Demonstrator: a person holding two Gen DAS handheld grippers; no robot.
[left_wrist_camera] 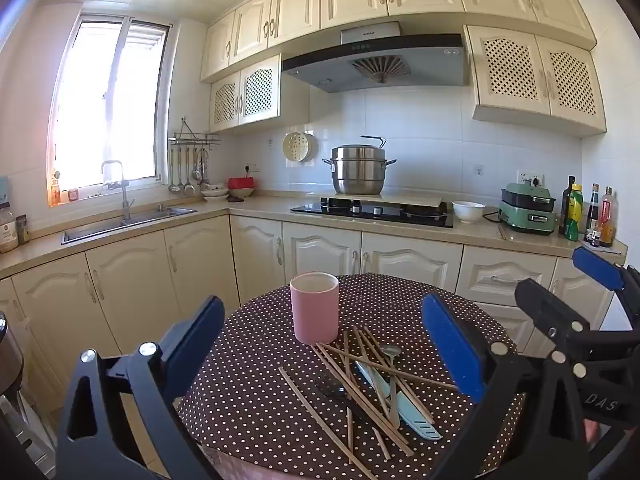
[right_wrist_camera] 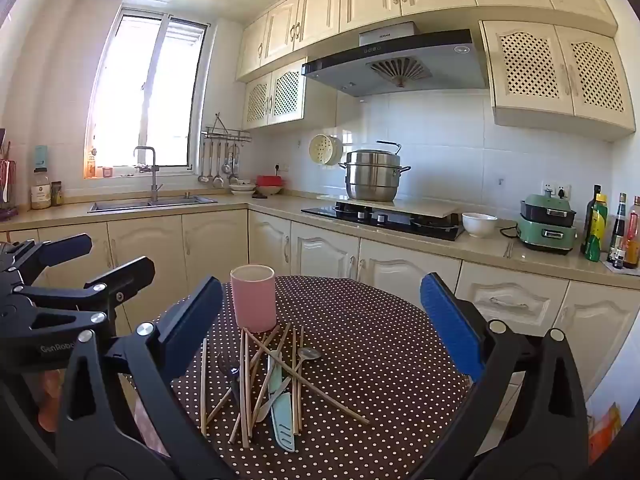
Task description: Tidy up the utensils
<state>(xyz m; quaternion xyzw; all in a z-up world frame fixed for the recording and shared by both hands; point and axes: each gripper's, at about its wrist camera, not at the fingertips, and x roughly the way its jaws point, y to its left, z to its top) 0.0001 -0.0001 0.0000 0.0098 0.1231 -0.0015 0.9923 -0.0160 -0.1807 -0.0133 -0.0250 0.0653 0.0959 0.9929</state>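
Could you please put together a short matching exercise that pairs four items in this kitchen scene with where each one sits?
Items:
1. pink cup
2. steel steamer pot
3. white bowl
4. chopsticks

Places:
A. on the counter between the stove and the green appliance
B. upright at the far side of the dotted tablecloth
C. piled loose on the table with a knife and spoons
D. on a board over the stove, under the range hood

Pairs: 1-B, 2-D, 3-A, 4-C

Two side-by-side wrist views, slightly downward, near above the same dotted table (left_wrist_camera: 256, 412), kitchen counter (right_wrist_camera: 280, 205) beyond.
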